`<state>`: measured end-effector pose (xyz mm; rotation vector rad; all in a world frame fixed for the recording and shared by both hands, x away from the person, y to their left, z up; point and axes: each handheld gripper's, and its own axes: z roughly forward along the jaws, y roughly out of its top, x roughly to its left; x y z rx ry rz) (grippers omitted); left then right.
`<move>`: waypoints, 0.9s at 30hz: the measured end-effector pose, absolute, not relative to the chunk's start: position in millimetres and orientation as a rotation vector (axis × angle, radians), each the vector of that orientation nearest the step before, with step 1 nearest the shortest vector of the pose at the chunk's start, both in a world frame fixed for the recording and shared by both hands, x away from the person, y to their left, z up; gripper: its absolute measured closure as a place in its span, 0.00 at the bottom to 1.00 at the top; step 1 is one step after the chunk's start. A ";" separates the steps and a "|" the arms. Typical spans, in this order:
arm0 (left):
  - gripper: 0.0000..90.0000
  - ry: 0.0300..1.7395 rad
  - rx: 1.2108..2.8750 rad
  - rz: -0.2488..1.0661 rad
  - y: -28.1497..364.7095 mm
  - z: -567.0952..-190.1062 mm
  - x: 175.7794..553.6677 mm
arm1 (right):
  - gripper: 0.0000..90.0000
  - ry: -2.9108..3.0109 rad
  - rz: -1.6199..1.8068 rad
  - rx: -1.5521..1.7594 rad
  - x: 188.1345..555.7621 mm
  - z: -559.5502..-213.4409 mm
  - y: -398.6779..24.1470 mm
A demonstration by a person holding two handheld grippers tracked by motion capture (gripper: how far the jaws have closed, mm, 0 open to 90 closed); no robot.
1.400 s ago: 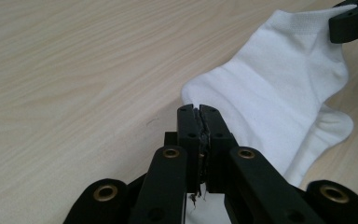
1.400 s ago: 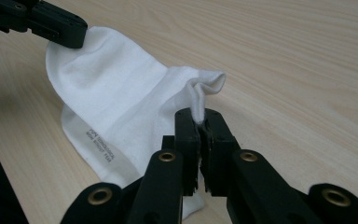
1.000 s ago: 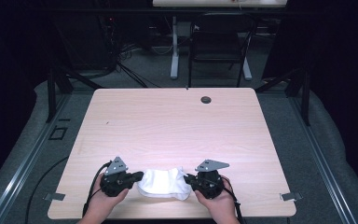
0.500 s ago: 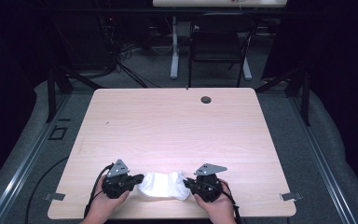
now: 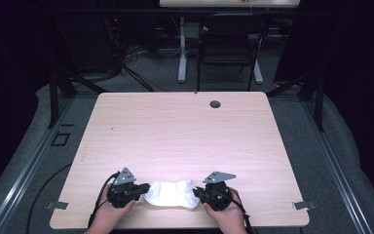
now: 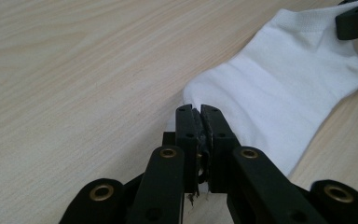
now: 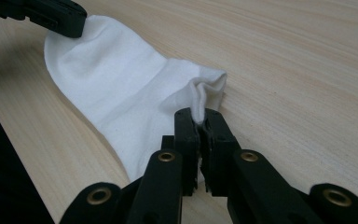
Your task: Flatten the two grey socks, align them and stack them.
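A white sock point(image 5: 169, 193) lies flat on the wooden table point(image 5: 185, 136), close to its near edge. My left gripper point(image 5: 142, 189) is shut on the sock's left end, and in the left gripper view its jaws point(image 6: 199, 112) pinch the fabric edge while the sock point(image 6: 284, 88) stretches away to the upper right. My right gripper point(image 5: 197, 194) is shut on the sock's other end. In the right gripper view a bunched fold of the sock point(image 7: 116, 88) sits between the closed jaws point(image 7: 199, 117). A hand holds each gripper from below.
A round cable hole point(image 5: 215, 104) sits near the table's far edge. Behind the table stand a black chair point(image 5: 226, 46) and a white desk leg point(image 5: 181, 53). Black cables point(image 5: 48, 195) run on the floor at the left. The table's near edge lies just below the hands.
Both grippers and the sock have shifted slightly toward the near edge of the table. The hold on each end is the same.
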<state>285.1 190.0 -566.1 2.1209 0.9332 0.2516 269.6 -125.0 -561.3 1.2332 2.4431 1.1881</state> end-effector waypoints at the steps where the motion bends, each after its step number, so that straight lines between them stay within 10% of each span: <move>1: 0.96 0.934 2.122 0.253 189.8 -566.6 285.0 | 0.95 2.448 1.182 1.237 270.2 -562.1 -125.3; 27: 0.75 0.885 2.057 0.261 188.3 -554.9 278.3 | 0.82 2.334 1.232 1.210 268.4 -555.0 -130.5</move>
